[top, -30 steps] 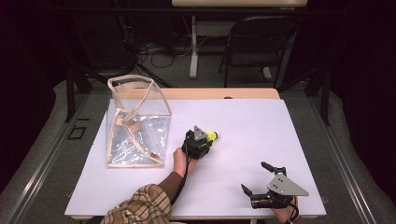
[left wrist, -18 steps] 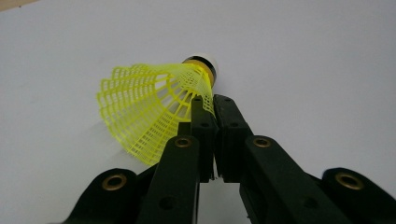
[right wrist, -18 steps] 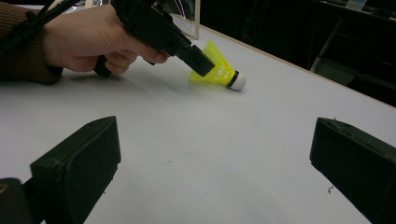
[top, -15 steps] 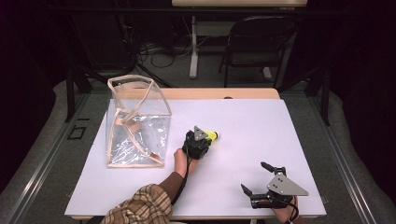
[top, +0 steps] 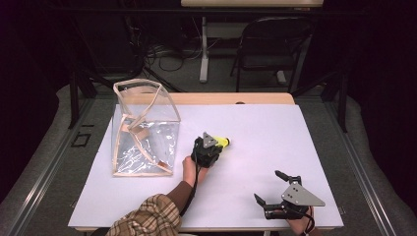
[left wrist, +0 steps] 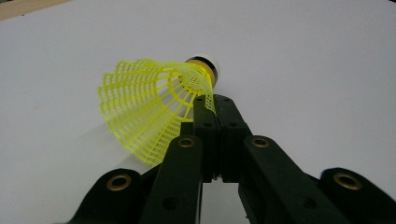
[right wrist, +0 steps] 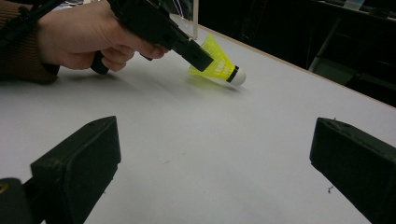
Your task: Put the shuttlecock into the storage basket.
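My left gripper [left wrist: 215, 103] pinches the yellow shuttlecock [left wrist: 154, 100] skirt at frame centre, table-level. Right gripper [top: 278, 189] gapes, idle, lower right. Next, I judge: lift toward the clear bag [top: 142, 129], upper left.

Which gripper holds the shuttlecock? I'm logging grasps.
The left gripper: its jaws are shut on the yellow shuttlecock's skirt. The right gripper rests near the table's front edge, jaws wide apart, gripping nothing.

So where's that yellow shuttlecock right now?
In the high view the shuttlecock sits near the table's middle, pinched by its skirt in the left gripper, just right of the clear bag.
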Motion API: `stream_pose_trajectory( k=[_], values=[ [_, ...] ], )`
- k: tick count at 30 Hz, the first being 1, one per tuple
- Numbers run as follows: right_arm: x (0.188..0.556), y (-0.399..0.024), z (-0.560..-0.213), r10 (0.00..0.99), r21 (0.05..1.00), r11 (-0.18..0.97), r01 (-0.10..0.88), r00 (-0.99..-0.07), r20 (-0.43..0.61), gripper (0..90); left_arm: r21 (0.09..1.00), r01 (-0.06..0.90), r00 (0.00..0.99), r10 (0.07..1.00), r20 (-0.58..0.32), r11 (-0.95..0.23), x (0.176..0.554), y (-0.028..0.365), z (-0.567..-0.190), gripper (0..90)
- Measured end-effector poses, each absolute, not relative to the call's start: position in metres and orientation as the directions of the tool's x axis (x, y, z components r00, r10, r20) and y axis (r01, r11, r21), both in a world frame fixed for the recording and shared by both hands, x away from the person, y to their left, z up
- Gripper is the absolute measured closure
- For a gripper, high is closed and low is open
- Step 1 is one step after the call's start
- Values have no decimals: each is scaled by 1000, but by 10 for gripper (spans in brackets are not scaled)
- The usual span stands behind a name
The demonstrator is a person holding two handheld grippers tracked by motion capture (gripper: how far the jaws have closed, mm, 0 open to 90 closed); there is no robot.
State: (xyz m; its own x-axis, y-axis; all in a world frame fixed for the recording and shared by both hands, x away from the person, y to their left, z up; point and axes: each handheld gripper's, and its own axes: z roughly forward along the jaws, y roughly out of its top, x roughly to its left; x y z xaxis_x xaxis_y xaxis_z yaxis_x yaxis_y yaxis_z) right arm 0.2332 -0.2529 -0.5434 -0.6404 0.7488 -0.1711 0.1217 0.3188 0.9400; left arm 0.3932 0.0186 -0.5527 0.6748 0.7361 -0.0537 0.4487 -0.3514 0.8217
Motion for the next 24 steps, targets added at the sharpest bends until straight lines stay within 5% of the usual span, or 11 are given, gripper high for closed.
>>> stream_pose_trajectory(
  k=[24],
  values=[
    [233,-253,-543,751,943,309,127,-640,-160,13,838,409,709,704,-42,-361,387,22,-530,891]
  ],
)
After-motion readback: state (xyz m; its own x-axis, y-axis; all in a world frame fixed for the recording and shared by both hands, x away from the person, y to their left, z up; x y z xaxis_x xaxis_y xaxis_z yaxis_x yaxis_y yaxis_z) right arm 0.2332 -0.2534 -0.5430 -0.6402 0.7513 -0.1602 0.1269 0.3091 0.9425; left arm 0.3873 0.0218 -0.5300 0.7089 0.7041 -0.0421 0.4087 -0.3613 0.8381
